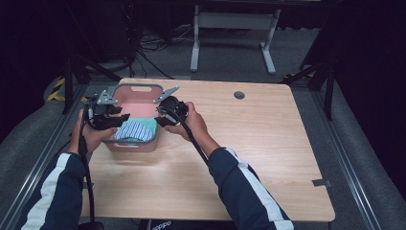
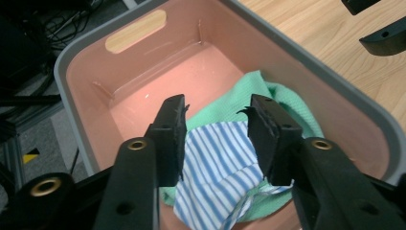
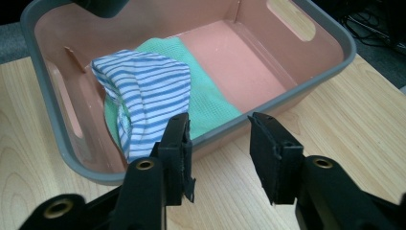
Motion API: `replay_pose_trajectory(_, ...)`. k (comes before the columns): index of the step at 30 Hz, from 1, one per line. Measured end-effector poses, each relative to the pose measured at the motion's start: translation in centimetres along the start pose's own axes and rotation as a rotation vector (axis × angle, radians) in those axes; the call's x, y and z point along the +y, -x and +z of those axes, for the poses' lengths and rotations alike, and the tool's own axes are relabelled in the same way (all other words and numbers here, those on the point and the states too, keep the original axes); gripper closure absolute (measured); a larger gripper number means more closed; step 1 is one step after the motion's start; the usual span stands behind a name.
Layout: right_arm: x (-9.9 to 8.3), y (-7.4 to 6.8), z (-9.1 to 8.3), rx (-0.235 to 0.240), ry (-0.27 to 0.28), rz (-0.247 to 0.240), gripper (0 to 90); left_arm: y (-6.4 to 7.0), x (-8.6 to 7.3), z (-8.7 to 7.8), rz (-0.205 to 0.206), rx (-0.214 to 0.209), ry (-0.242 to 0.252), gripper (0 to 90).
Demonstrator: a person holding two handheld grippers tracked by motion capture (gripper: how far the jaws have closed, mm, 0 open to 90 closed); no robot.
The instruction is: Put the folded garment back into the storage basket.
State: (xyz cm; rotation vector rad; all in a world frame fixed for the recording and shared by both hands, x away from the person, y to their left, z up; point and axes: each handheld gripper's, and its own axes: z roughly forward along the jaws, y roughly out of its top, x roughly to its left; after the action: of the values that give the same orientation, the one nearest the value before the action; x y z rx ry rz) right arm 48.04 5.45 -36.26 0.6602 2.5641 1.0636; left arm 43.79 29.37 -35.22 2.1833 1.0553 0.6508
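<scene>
A pink basket with a grey rim (image 1: 136, 86) (image 2: 67, 57) (image 3: 306, 86) stands at the table's left. Inside it lie a blue-and-white striped cloth (image 1: 132, 130) (image 2: 215, 163) (image 3: 143, 91) and, under it, a green cloth (image 1: 151, 125) (image 2: 282, 100) (image 3: 210, 105), both bunched toward the near end. My left gripper (image 1: 119, 118) (image 2: 218, 110) hovers open above the cloths, holding nothing. At the basket's right side, my right gripper (image 1: 160, 120) (image 3: 218, 124) stands open over the rim, with nothing between its jaws.
The wooden table (image 1: 249, 139) stretches bare to the right of the basket, with a round cable hole (image 1: 239, 95) near its far edge. A grey metal stand (image 1: 230, 28) and cables lie on the floor beyond.
</scene>
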Motion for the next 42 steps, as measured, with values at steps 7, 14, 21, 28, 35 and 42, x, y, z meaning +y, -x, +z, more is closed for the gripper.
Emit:
replay_pose_trajectory(7,-0.7,0.1,-0.8,-0.015,-0.014,-0.031,56.8,1.0,0.5,-0.4,0.001,0.001,0.023,48.8)
replay_pose_trajectory(14,-1.6,0.6,-2.5,-0.038,-0.018,-0.039,55.0,2.5,1.2,-0.8,0.008,-0.026,0.062,46.7)
replay_pose_trajectory(21,-2.4,1.0,-4.0,-0.05,-0.026,-0.038,54.6,4.1,1.6,-1.6,0.04,-0.041,0.104,45.9)
replay_pose_trajectory(28,-3.4,1.3,-5.2,-0.065,-0.039,-0.047,53.8,5.7,1.7,-1.6,0.046,-0.063,0.13,42.7)
replay_pose_trajectory(35,-4.3,1.5,-6.6,-0.071,-0.034,-0.058,52.5,7.1,1.7,-1.8,0.068,-0.075,0.152,40.8)
replay_pose_trajectory(42,-5.0,1.3,-7.5,-0.076,-0.048,-0.075,50.6,8.5,1.7,-2.1,0.082,-0.092,0.166,38.2)
